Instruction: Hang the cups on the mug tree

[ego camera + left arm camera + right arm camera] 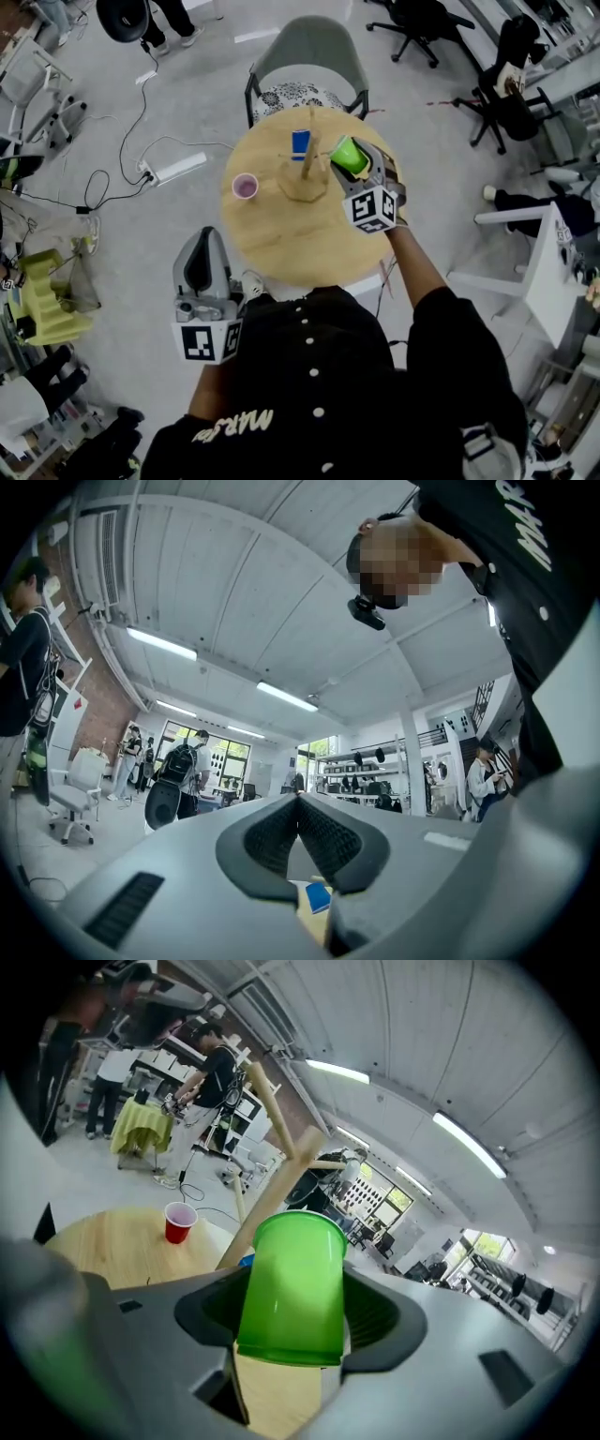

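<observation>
A wooden mug tree [306, 171] stands in the middle of a round wooden table [272, 239]. A blue cup [301, 142] sits against the tree's far side, seemingly on a peg. On the table left of the tree stands a red cup [245, 186]. My right gripper [354, 161] is shut on a green cup [350, 155], held in the air just right of the tree. In the right gripper view the green cup [291, 1283] fills the jaws, with the tree's pole [281, 1162] and the red cup [178, 1221] behind it. My left gripper [206, 242] is shut and holds nothing, at the table's near-left edge.
A grey chair [307, 56] stands behind the table. A white power strip [173, 169] and cables lie on the floor to the left. Office chairs [417, 23] and a white desk [553, 272] are at the right. Several people stand in the room.
</observation>
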`<state>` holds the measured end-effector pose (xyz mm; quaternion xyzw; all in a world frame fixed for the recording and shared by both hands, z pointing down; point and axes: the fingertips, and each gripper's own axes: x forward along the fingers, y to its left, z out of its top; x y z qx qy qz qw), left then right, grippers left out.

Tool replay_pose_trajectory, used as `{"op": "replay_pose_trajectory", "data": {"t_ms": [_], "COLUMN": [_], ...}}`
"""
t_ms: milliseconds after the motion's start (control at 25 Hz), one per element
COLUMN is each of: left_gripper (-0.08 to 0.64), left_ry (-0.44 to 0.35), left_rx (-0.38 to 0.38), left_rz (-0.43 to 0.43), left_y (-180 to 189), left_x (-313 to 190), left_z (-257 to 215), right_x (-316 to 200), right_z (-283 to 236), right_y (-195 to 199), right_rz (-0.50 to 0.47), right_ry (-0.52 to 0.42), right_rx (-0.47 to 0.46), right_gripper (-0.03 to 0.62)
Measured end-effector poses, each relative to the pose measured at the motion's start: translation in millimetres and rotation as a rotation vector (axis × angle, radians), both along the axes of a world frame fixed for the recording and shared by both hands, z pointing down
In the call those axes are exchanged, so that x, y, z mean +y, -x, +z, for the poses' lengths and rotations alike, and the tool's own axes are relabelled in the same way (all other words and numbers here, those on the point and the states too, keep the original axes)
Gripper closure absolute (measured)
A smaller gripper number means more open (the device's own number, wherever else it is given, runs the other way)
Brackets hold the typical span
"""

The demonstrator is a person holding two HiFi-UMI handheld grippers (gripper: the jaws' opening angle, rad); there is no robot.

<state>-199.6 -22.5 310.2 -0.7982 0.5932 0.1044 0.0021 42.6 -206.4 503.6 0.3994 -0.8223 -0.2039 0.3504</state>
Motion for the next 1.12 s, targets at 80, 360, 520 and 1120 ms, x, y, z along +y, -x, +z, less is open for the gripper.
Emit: {"op": "replay_pose_trajectory", "data": {"t_ms": [80, 360, 520, 1120], "left_gripper": [0.566, 0.566, 0.565, 0.566], "left_ry": [0.006, 0.018, 0.026, 0.038], "left_rx": [0.005, 0.011, 0.012, -0.004], "left_rz": [0.0, -0.019, -0.027, -0.025], "left_y": [2, 14, 16, 11], "left_x": [2, 7, 9, 9], "left_z": [2, 8, 11, 14], "right_x": [4, 8, 7, 6], "right_z": [2, 21, 26, 46], "right_y": [8, 32, 34, 35], "right_rz": [-0.042, -0.175, -0.255, -0.364], "right_ry": [-0.01, -0.015, -0.071, -0.075], "right_rx": [0.049, 0.233, 0.382, 0.553], "right_gripper": [0.302, 0.301, 0.302, 0.259]}}
